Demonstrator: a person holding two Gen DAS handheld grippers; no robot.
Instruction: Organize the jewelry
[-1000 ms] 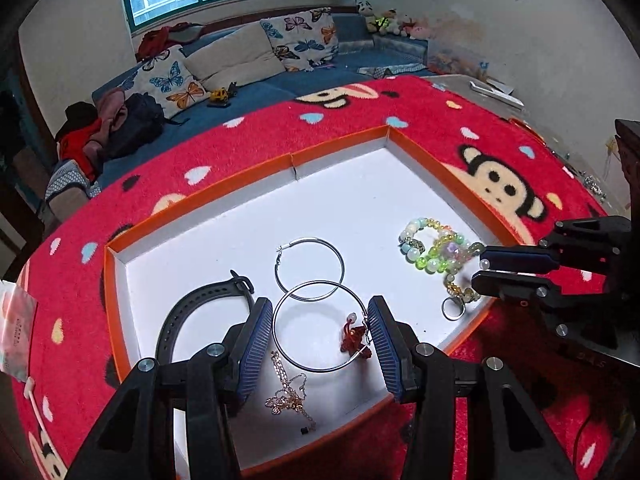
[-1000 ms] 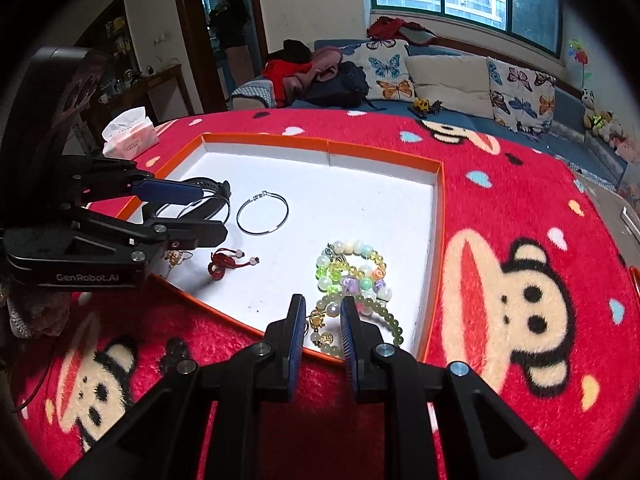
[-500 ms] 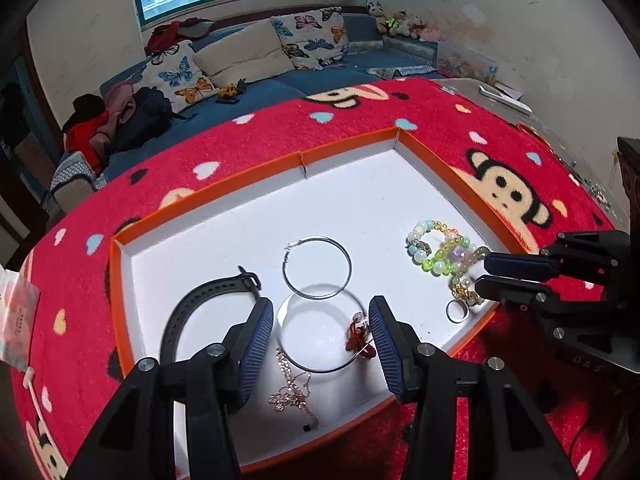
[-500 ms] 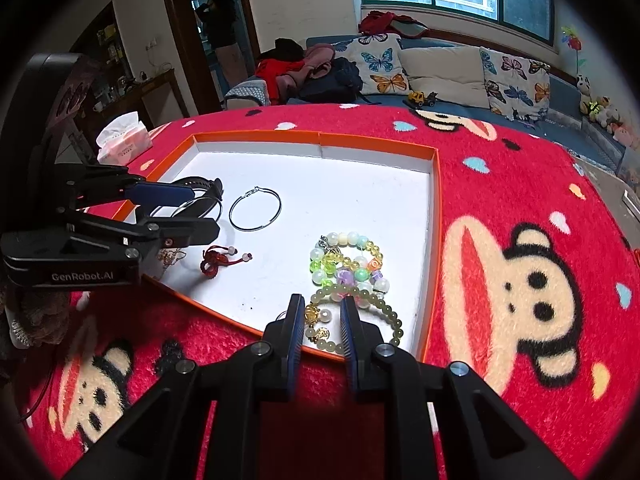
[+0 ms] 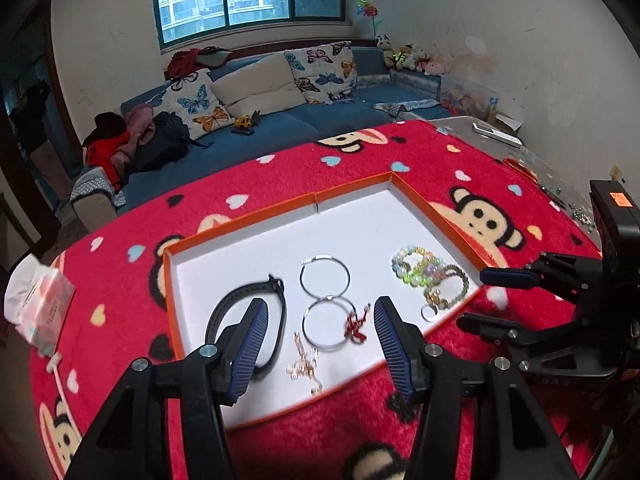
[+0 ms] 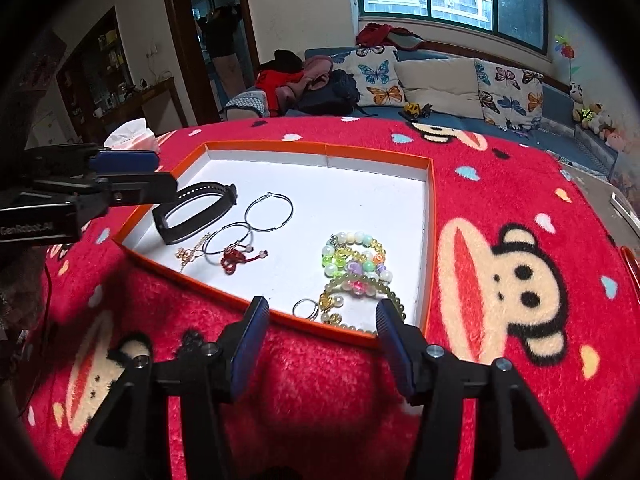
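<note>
A white tray with an orange rim (image 5: 352,190) (image 6: 320,148) lies on a red blanket. In it are a black band (image 5: 248,292) (image 6: 204,188), two silver hoops (image 5: 301,278) (image 6: 246,216), a red knotted charm (image 5: 356,326) (image 6: 232,258), a gold chain (image 5: 304,364), beaded bracelets (image 5: 420,270) (image 6: 356,256) and a small silver ring (image 5: 429,314) (image 6: 294,308). My left gripper (image 5: 320,302) (image 6: 164,174) hovers above the tray's near left, jaws opening, nothing pressed between them. My right gripper (image 6: 322,303) (image 5: 486,300) sits at the near rim by the ring and beads, jaws opening, gripping nothing.
The red monkey-print blanket (image 5: 480,184) covers the whole table. A tissue pack (image 5: 36,304) (image 6: 132,136) sits at its left edge. Behind the table runs a blue sofa (image 5: 280,120) with cushions and clothes. A person (image 6: 222,40) stands in the doorway.
My right gripper's jaws went from nearly shut to wide apart. My left gripper rose and drew back; the hoop that spanned its fingers now lies flat in the tray.
</note>
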